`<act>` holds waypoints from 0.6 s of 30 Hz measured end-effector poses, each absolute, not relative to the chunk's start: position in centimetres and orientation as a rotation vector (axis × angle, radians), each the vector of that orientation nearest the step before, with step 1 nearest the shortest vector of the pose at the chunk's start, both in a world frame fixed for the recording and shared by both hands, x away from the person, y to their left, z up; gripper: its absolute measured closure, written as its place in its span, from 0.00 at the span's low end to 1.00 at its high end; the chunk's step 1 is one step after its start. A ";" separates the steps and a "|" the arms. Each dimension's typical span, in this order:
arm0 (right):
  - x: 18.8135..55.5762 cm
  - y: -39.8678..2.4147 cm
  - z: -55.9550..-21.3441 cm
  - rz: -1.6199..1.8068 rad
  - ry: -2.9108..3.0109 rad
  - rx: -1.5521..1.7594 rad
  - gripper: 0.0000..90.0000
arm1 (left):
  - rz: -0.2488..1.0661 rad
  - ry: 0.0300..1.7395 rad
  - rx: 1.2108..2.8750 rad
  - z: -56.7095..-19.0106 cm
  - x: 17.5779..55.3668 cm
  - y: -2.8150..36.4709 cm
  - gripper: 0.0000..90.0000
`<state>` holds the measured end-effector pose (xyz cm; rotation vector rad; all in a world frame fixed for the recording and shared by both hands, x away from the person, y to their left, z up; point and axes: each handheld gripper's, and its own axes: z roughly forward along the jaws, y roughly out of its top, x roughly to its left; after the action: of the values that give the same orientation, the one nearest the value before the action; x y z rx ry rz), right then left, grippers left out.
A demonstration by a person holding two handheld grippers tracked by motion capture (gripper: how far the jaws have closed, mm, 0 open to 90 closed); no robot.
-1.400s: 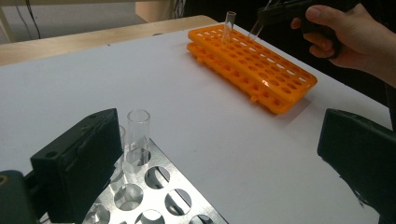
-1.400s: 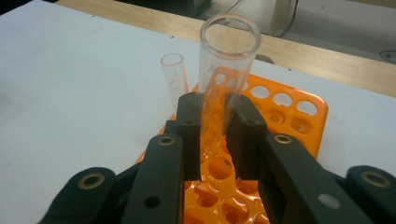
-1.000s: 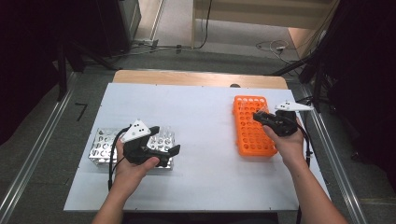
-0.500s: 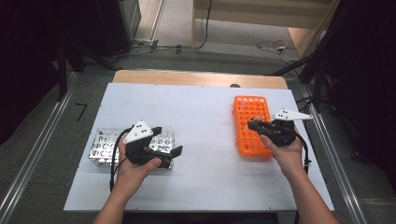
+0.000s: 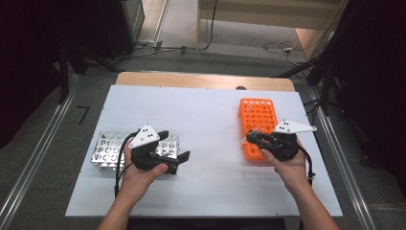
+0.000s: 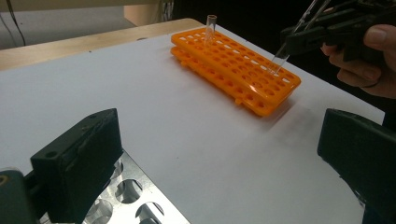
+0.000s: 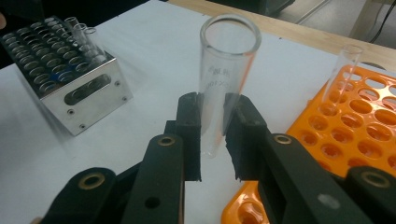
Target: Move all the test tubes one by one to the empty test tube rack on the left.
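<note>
My right gripper (image 7: 214,116) is shut on a clear glass test tube (image 7: 226,70), which tilts slightly between the pads. In the high view the right gripper (image 5: 252,139) hangs over the near left corner of the orange tube rack (image 5: 258,115). One more clear tube (image 6: 210,28) stands in the rack's far end. My left gripper (image 5: 174,144) rests by the right end of the metal tube rack (image 5: 107,151), jaws wide open with nothing between them. In the left gripper view the held tube (image 6: 279,58) hovers just above the orange rack (image 6: 233,60).
The metal rack (image 7: 65,70) holds a few clear tubes at its far corner. Both racks sit on a white board (image 5: 206,124), with a wooden strip (image 5: 201,80) along its far edge. Metal rails run down both sides of the table.
My right gripper has carried the tube along the orange rack toward the person and slightly left. The left hand has stayed put.
</note>
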<state>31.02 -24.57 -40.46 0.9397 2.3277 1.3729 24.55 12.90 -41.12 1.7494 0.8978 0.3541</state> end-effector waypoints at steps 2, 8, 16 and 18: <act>30.6 -24.3 -40.4 1.375 2.332 0.931 0.82 | 0.355 0.897 1.753 -41.1 24.5 12.8 0.00; 29.3 -23.3 -40.5 1.373 2.365 0.887 0.82 | 0.350 0.885 1.754 -40.9 24.4 12.3 0.00; 28.3 -21.6 -40.9 1.373 2.423 0.809 0.82 | 0.334 0.860 1.758 -40.9 24.3 11.3 0.00; 28.1 -21.2 -41.0 1.376 2.435 0.797 0.82 | 0.327 0.851 1.761 -40.9 24.3 11.0 0.00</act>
<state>28.11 -21.22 -41.03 0.7974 2.4350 1.3756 24.31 10.99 -40.87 1.7610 0.8510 0.3265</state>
